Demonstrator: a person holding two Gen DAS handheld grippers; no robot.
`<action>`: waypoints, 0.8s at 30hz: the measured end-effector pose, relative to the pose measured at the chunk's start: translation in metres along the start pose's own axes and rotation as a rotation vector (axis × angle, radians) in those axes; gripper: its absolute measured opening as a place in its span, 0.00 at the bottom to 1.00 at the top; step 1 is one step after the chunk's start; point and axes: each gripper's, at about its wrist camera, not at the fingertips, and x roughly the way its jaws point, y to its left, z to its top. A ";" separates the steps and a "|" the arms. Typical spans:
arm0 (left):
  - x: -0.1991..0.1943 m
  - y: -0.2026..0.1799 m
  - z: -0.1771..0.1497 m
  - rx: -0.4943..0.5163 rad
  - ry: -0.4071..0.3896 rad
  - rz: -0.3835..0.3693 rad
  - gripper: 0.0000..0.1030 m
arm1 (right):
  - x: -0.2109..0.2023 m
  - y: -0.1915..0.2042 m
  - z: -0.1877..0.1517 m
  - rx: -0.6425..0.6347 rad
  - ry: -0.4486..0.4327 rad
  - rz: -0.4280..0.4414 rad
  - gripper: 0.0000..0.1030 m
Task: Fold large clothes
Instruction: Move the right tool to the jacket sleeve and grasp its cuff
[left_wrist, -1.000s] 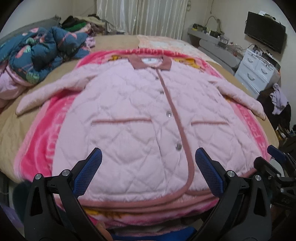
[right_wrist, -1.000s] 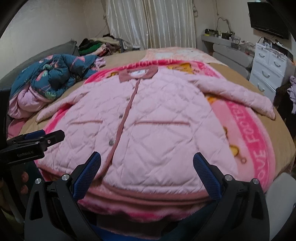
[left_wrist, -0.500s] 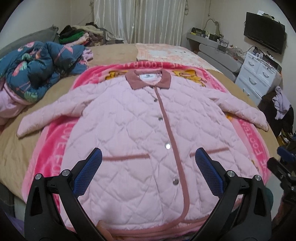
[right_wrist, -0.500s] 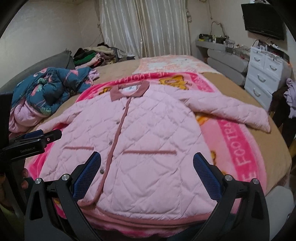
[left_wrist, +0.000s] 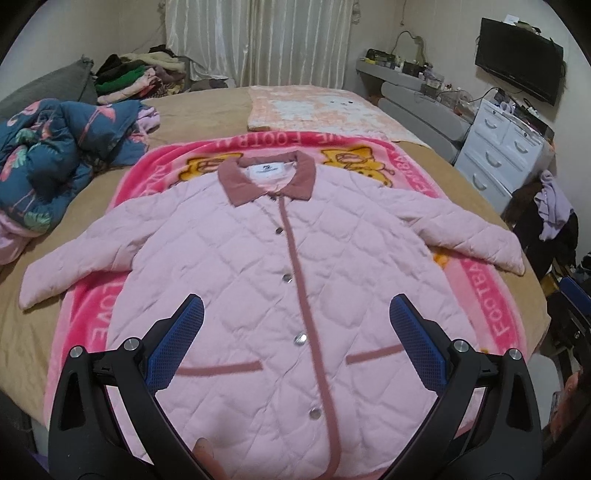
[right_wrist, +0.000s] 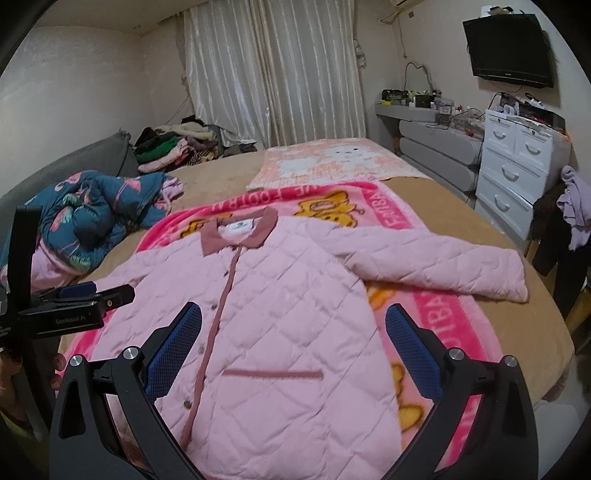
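Taking the pink quilted jacket as my landmark, it lies face up and buttoned on a bright pink blanket spread across the bed, collar toward the curtains and both sleeves stretched outward. Far to the left of it, beyond the left sleeve, a crumpled dark blue floral quilt sits on the bed's edge, and behind that a pile of clothes rests near the wall. My left gripper hangs over the jacket's lower front with its jaws spread wide and nothing between them; the dusty-rose button placket runs up between its blue pads. My right gripper hovers over the jacket's right half, likewise wide open and empty, the pocket trim just ahead of it. To the right of the jacket its right sleeve lies flat across the blanket, and farther right, off the bed, stands a white chest of drawers below a wall-mounted television.
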 end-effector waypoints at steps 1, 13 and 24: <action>0.002 -0.003 0.004 0.005 -0.007 0.006 0.92 | 0.001 -0.002 0.004 0.004 -0.006 0.000 0.96; 0.024 -0.036 0.053 0.030 -0.013 0.038 0.92 | 0.033 -0.044 0.055 0.092 -0.033 -0.083 0.96; 0.068 -0.077 0.090 0.060 0.049 -0.018 0.92 | 0.075 -0.086 0.087 0.165 -0.059 -0.249 0.96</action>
